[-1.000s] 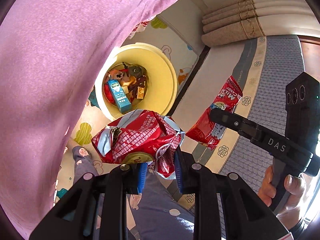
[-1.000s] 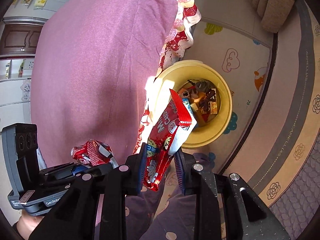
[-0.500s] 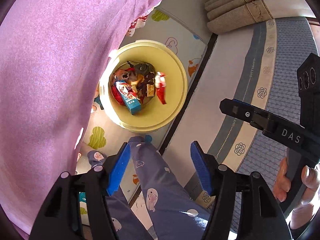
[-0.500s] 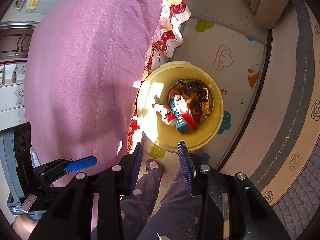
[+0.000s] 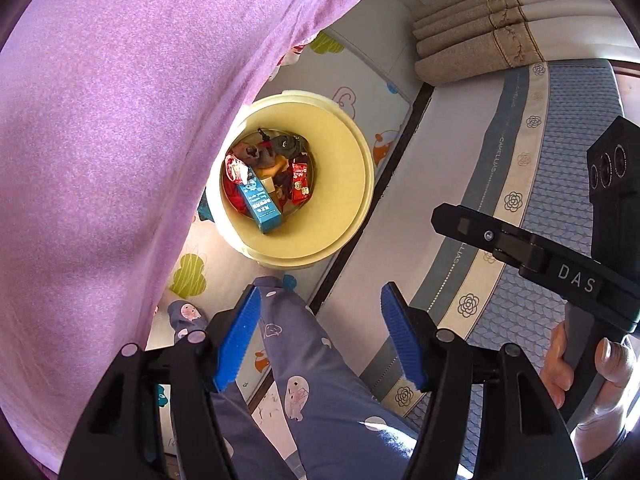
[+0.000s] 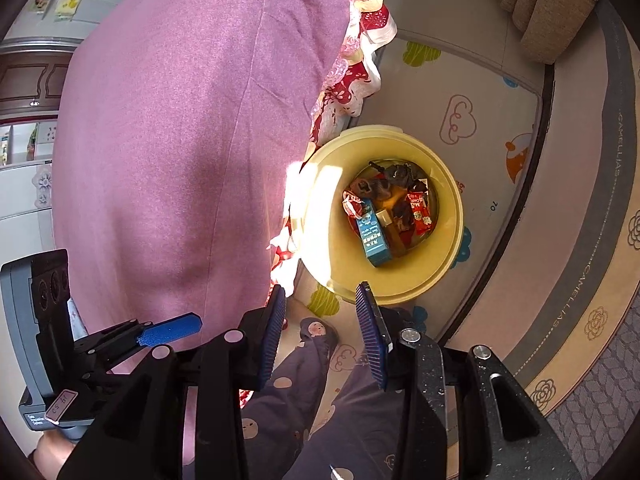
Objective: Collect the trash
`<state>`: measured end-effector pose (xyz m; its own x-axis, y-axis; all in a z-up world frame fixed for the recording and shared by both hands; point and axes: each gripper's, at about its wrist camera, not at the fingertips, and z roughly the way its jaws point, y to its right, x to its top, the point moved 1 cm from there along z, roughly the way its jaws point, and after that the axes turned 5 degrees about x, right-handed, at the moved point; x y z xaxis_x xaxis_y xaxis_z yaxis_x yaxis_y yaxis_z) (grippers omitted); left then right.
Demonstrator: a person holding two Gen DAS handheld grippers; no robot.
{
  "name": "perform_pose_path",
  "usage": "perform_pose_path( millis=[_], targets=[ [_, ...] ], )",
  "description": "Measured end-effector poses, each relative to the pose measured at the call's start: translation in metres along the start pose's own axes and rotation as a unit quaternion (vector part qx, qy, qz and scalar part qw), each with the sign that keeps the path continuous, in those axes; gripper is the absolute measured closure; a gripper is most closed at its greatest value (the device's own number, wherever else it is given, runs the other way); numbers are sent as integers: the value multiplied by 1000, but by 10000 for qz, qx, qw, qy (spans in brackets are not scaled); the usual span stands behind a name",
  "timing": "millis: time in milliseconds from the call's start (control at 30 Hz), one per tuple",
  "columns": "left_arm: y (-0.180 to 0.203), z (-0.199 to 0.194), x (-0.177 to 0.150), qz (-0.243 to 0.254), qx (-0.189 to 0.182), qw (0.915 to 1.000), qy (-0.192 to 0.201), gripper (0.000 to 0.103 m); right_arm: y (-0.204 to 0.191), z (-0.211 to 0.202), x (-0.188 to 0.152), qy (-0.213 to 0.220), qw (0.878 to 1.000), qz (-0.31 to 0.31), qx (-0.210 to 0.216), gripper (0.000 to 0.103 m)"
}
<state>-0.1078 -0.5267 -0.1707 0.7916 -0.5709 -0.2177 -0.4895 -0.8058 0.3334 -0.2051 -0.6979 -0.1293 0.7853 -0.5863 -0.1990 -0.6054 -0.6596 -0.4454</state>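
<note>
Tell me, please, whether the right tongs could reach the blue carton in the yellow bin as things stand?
Probably yes: the right tongs are open above the yellow bin, and the blue carton lies uncovered on top of the trash.

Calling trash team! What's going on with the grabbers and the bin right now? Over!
Left gripper open, empty. Right gripper open, empty. Wrappers and blue carton lie in the yellow bin. Nothing blocks the bin.
</note>
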Motion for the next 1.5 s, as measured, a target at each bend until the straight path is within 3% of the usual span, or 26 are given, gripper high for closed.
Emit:
perform_pose_path(
  millis=[333,667,933,1167,1500],
  targets=[
    [-50,-36,-16,-412,-276,9979,411,41,-68,15,-7,-98,9986,-521,-42,66],
    [-151,-77,-61,-1151,-422,9892,806,40,-184,64,-28,-405,9898,-1363,-31,66],
    [-252,-115,-116,-1999,-515,9696,1312,40,-299,116,-63,-799,9705,-2275,-47,66],
    [-313,-148,-165,-2549,-499,9496,1756,40,-381,141,-89,-935,9513,-2938,3,66],
    [-346,-166,-206,-3152,-541,9257,2020,40,-437,152,-109,-1234,9203,-3712,-28,66]
  ],
)
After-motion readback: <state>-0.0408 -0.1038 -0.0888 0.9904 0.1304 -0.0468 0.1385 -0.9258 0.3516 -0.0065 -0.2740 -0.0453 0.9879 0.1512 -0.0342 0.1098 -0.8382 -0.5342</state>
